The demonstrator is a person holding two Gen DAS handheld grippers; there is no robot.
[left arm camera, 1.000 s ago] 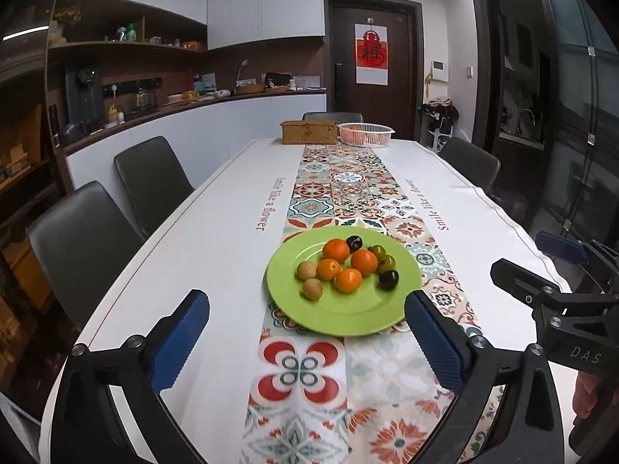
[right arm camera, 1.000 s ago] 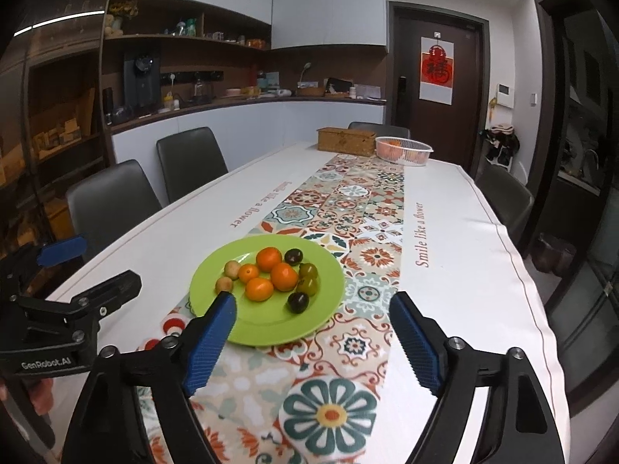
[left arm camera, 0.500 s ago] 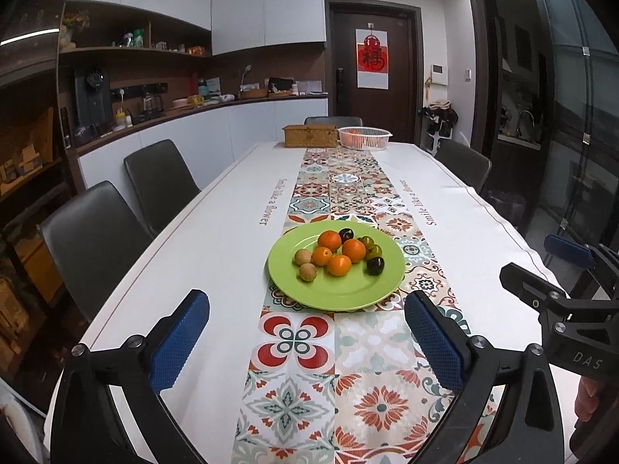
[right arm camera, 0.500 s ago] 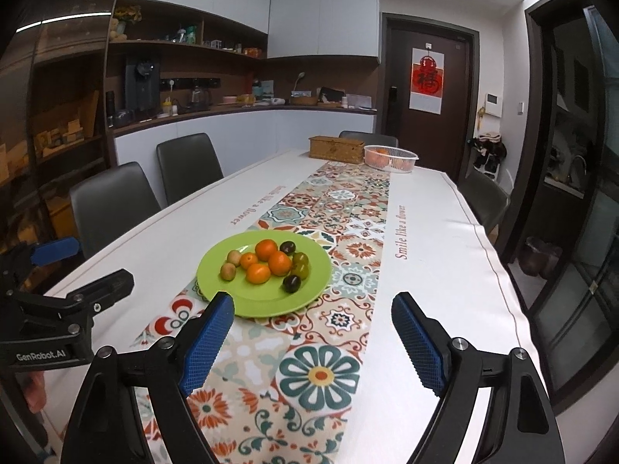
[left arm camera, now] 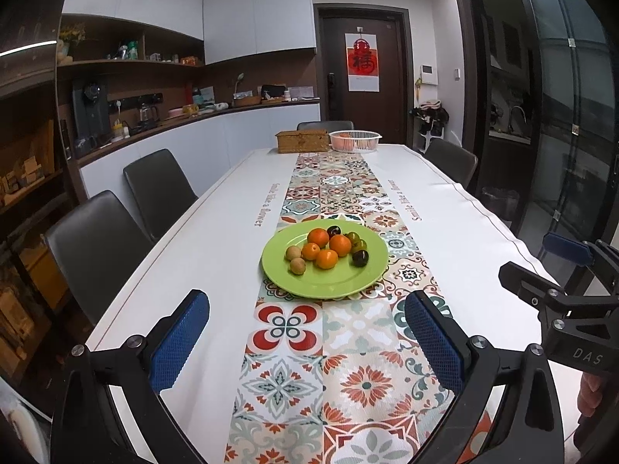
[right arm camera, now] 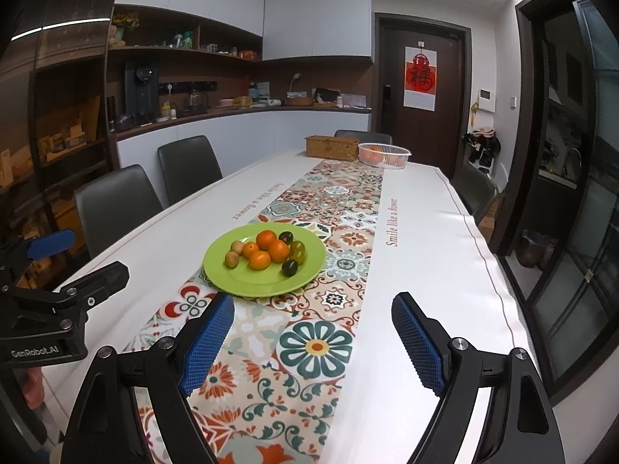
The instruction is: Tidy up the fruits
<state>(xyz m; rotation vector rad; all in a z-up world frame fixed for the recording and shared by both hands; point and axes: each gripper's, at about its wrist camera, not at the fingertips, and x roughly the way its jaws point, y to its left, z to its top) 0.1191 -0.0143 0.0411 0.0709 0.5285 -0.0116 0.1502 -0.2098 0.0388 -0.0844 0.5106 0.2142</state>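
Both grippers point(left arm camera: 305, 338) point(right arm camera: 313, 334) pulled back from plate point(left arm camera: 348, 286), seemingly slightly higher.

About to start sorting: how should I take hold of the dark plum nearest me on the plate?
Grip the dark plum across its round middle with the right tongs, which stand open. Come from the near side, angled down: it sits alone at the edge of the pile on the green plate, bare plate in front, so neither pad should nudge the green fruit behind.

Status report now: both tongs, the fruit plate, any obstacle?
Left tongs open, empty. Right tongs open, empty. Fruits all on green plate, untouched. Nothing between tongs and plate.
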